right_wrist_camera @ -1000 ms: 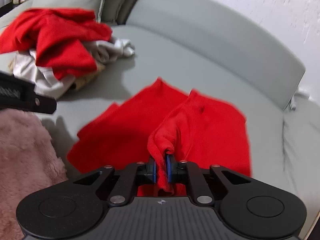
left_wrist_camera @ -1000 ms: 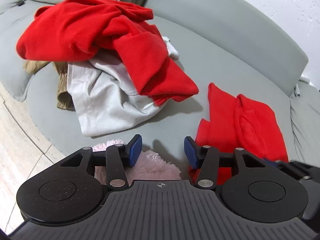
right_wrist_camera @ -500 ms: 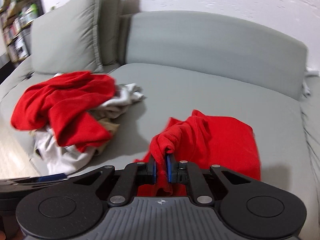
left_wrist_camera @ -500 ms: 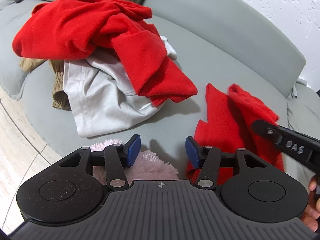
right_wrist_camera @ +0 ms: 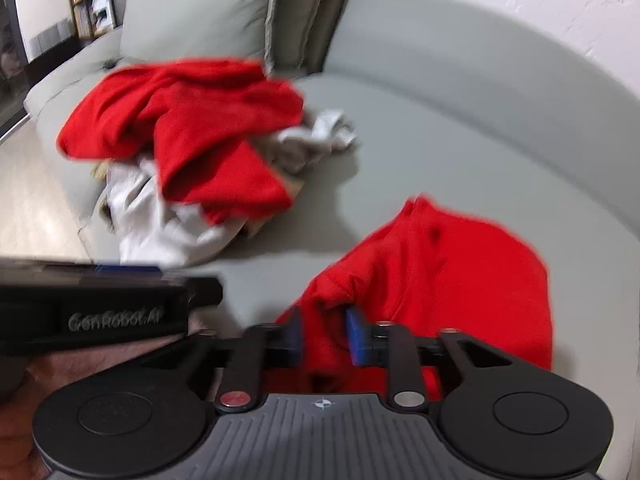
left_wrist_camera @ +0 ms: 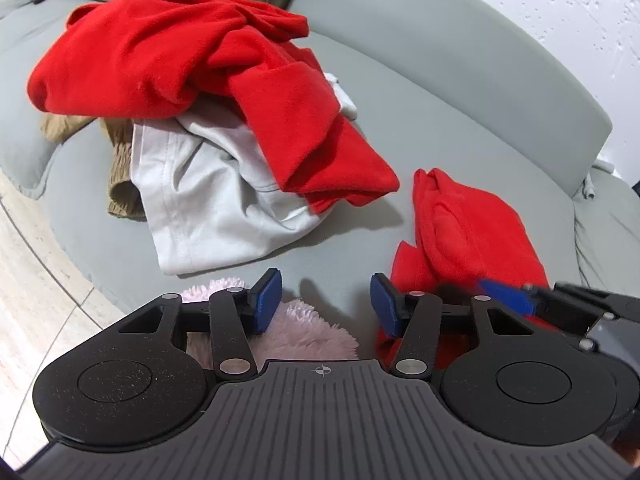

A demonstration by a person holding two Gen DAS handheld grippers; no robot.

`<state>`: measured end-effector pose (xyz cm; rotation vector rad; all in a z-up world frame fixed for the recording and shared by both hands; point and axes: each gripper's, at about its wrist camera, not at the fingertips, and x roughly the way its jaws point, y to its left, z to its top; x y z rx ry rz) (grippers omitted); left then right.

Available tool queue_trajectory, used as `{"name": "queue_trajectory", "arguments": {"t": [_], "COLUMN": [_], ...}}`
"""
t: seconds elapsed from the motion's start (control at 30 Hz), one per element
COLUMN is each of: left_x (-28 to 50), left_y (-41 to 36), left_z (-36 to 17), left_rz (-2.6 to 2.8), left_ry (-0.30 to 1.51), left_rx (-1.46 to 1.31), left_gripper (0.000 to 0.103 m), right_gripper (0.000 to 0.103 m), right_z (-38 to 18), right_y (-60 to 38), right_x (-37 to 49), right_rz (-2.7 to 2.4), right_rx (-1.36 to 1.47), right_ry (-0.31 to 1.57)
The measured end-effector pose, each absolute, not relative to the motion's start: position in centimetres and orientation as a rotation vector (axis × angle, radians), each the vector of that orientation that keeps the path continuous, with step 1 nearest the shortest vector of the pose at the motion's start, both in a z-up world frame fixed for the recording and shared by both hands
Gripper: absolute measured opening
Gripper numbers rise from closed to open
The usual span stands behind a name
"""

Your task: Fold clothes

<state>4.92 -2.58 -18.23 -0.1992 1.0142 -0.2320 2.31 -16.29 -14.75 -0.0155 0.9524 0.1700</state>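
Here the right gripper point(right_wrist_camera: 322, 332) has just been opening; its blue pads point(right_wrist_camera: 356, 334) stand apart around a fold of the red garment point(right_wrist_camera: 460, 276) at lower right, no longer pinching it. The left gripper point(left_wrist_camera: 326, 306) gapes moderately, empty, above the grey sofa point(left_wrist_camera: 440, 120).

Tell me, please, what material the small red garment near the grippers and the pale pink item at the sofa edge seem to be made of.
The small red garment looks like fleece or a brushed knit: matte, softly napped, with thick rounded folds. The pale pink item looks like long-pile plush or faux fur: shaggy tufts show along its edge. The fibre of either one cannot be told from here.
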Motion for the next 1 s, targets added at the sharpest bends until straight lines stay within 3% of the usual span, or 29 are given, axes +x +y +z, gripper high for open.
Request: {"name": "queue_trajectory", "arguments": {"t": [0.23, 0.3, 0.33, 0.37, 0.4, 0.47, 0.63, 1.0], "left_x": [4.5, 4.3, 4.1, 3.7, 3.4, 2.8, 2.0, 6.0], "left_y": [-1.7, -2.1, -2.5, -3.3, -4.4, -6.6, -12.6, -12.7], "left_z": [-17.9, -17.6, -17.2, -16.8, -16.4, -15.8, -15.6, -21.2], "left_rz": [-0.220, -0.240, -0.262, -0.337, -0.388, -0.488, -0.630, -0.430], "left_ry": [1.006, 0.995, 0.984, 0.958, 0.941, 0.907, 0.872, 1.203], "left_rx": [-0.247, -0.236, -0.225, -0.206, -0.158, -0.061, 0.205, 0.237], "left_gripper": [0.053, 0.042, 0.031, 0.018, 0.014, 0.004, 0.003, 0.003], "right_gripper": [0.050, 0.043, 0.039, 0.021, 0.003, 0.003, 0.003, 0.005], "right_z": [-12.3, -12.1, -12.1, -12.2, -12.3, -12.9, -13.9, -18.5], "right_y": [-20.7, -22.9, -23.7, -24.8, -25.7, -26.7, -28.2, -26.7], "right_x": [-4.0, -6.1, -6.7, -7.5, -8.0, -8.1, -7.7, -6.1], "right_rz": [0.239, 0.184, 0.149, 0.098, 0.055, -0.004, -0.105, -0.105], "right_rx": [0.084, 0.115, 0.123, 0.135, 0.144, 0.149, 0.142, -0.012], "right_ry": [0.899, 0.876, 0.865, 0.852, 0.845, 0.852, 0.862, 0.969]}}
